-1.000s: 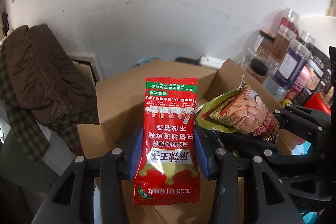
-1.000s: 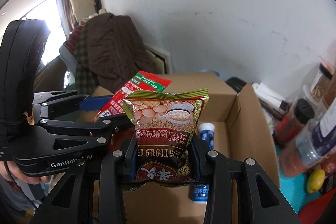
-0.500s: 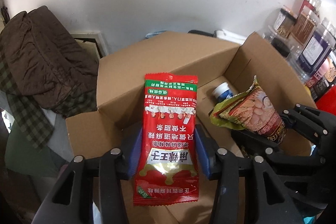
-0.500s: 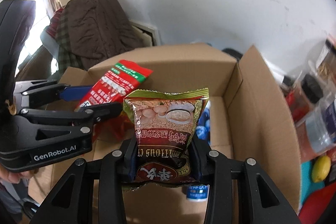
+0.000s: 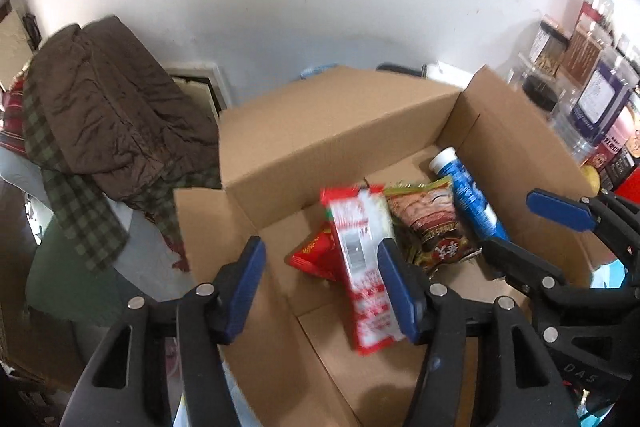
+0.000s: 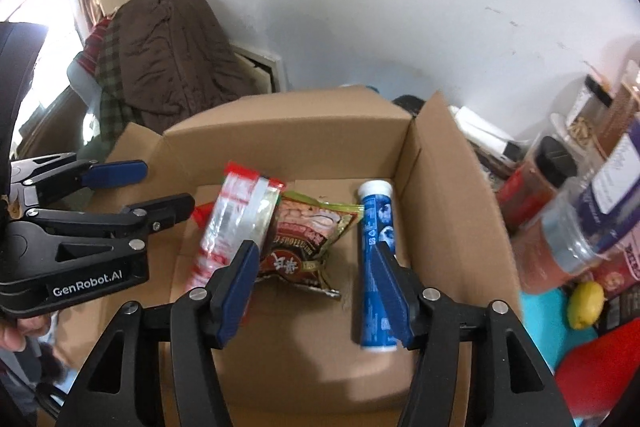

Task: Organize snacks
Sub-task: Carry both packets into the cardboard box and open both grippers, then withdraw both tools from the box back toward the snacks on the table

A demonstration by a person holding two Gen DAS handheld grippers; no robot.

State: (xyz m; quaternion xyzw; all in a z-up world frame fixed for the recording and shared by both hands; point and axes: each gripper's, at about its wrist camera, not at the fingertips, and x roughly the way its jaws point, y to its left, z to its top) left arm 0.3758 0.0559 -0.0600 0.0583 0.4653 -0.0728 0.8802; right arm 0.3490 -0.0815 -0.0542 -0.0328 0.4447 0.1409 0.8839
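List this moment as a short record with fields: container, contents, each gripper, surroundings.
container: open cardboard box
contents: red snack packet, blurred, falling or just landed; cereal packet beside it; blue tube lying along the right wall
left gripper: jaws opening, pads off the red packet
right gripper: jaws opening, nothing gripped
surroundings: brown coat behind the box; jars on the right

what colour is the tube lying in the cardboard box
Blue with a white cap; clearest in the right wrist view.
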